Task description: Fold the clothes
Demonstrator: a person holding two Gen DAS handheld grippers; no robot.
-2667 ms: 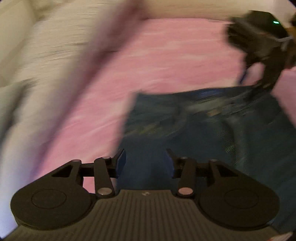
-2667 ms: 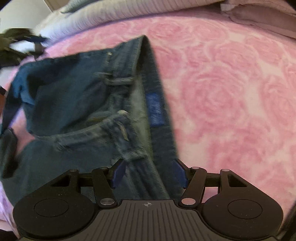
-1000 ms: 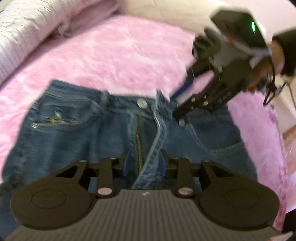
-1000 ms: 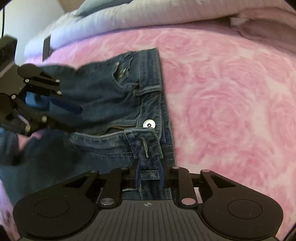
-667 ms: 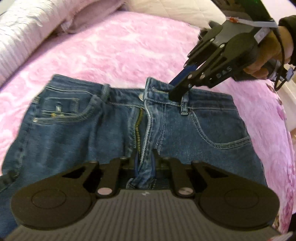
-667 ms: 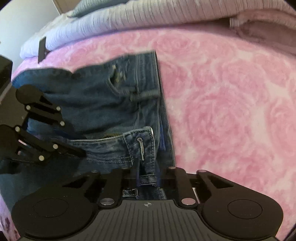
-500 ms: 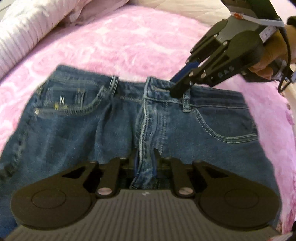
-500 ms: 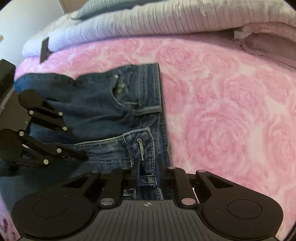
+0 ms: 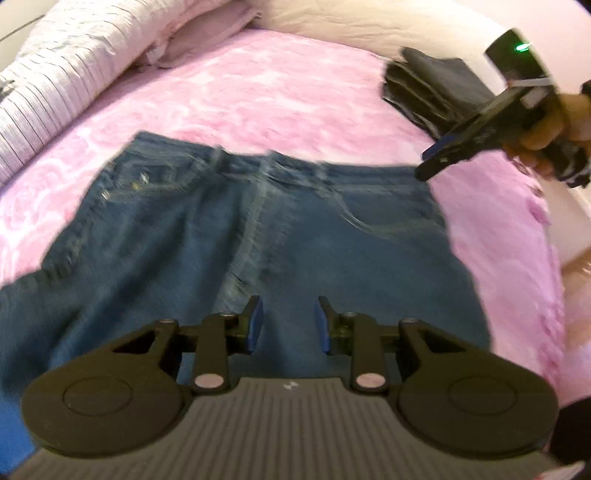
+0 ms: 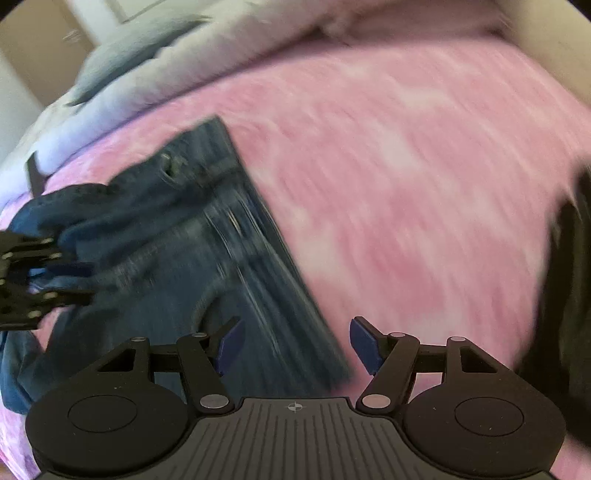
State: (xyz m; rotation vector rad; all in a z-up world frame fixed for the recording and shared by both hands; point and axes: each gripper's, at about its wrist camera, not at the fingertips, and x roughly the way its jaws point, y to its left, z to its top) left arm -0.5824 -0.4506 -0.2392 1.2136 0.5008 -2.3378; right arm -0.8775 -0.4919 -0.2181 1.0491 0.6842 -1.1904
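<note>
**Jeans spread flat on the pink bedspread, both claws empty**

Jeans (image 9: 280, 236) lay front side up on the pink rose-patterned bedspread (image 9: 258, 96), waistband toward the far side and legs running near, out of the left wrist view. The fly seam ran down the middle, with a front pocket on either side. In the right wrist view the same jeans (image 10: 207, 258) filled the left half of the picture, their waistband edge running as a diagonal from far left to near centre; the view was heavily blurred.

The left claw (image 9: 287, 324) hung over the crotch area of the denim with its blue-padded fingers apart and nothing between them. The right claw (image 10: 295, 345) stood wide, nothing in it, above the waistband edge where denim met bedspread. From the left wrist view that right claw (image 9: 436, 158) appeared at the far right corner of the waistband, held by a hand (image 9: 546, 129); whether it touched the cloth could not be told.

A folded dark garment (image 9: 432, 88) sat on the bedspread at the far right, apart from the jeans. A striped pillow (image 9: 62, 74) lay along the far left, with a cream headboard (image 9: 369, 26) beyond.
</note>
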